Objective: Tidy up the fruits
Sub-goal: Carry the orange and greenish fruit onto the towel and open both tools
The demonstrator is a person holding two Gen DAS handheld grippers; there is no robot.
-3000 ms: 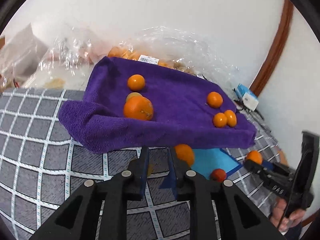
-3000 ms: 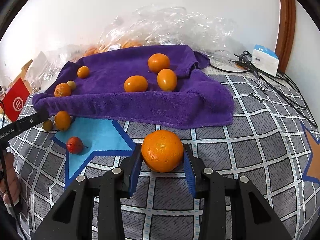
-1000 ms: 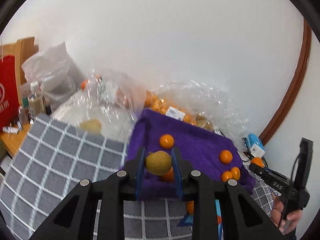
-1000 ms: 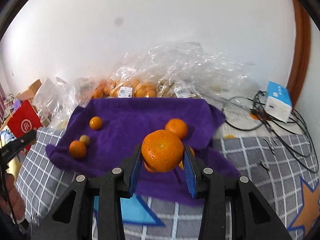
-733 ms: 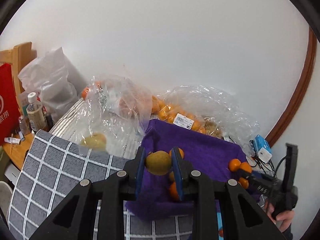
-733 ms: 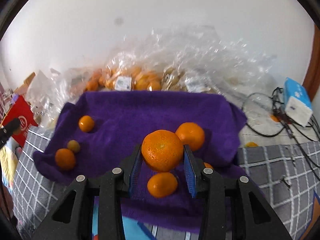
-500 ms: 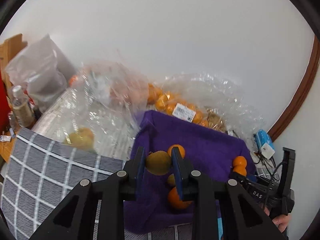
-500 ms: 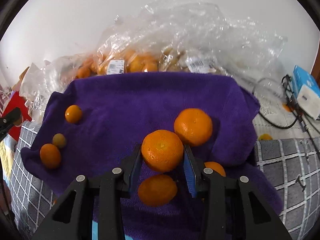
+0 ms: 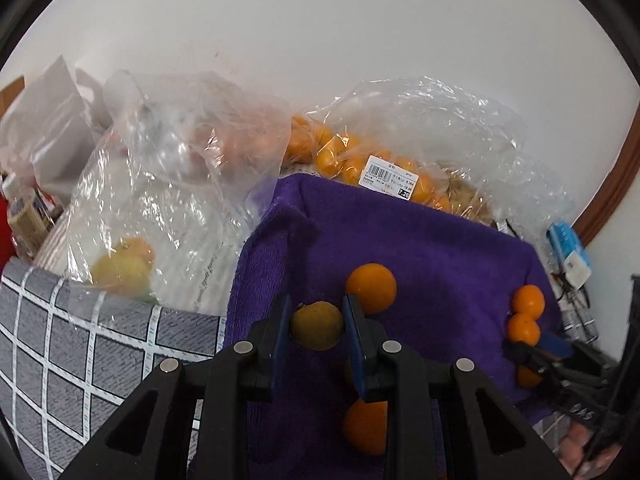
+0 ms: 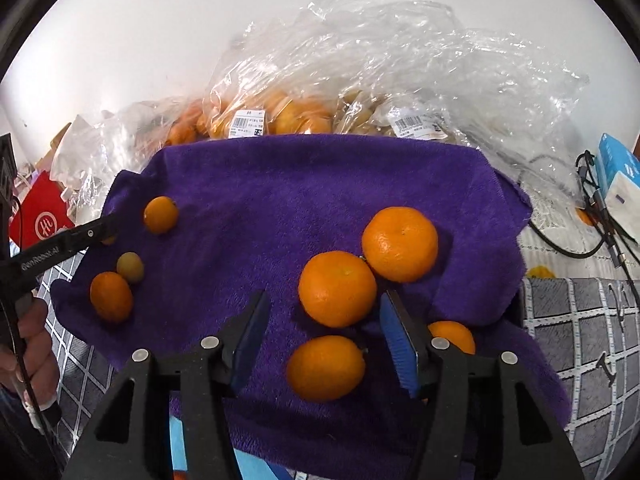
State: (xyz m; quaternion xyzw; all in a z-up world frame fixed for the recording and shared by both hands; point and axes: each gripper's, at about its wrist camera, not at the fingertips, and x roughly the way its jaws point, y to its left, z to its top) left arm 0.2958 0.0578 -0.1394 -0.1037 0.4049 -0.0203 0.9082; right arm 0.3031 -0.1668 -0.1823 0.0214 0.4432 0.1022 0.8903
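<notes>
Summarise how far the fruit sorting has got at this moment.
Done: several oranges lie on the purple towel, including a large orange between the open right hand-held gripper jaws. In hand: the left hand-held gripper grips a yellowish fruit above the towel. Left: placing it.

Premises appear to be a private home, likely a bedroom or living room, though fisheye distortion limits certainty. A grey checked cover lies under a purple towel. Behind the towel, against a plain white wall, sit supermarket plastic bags with price labels; right of it, cables and a tissue pack.
</notes>
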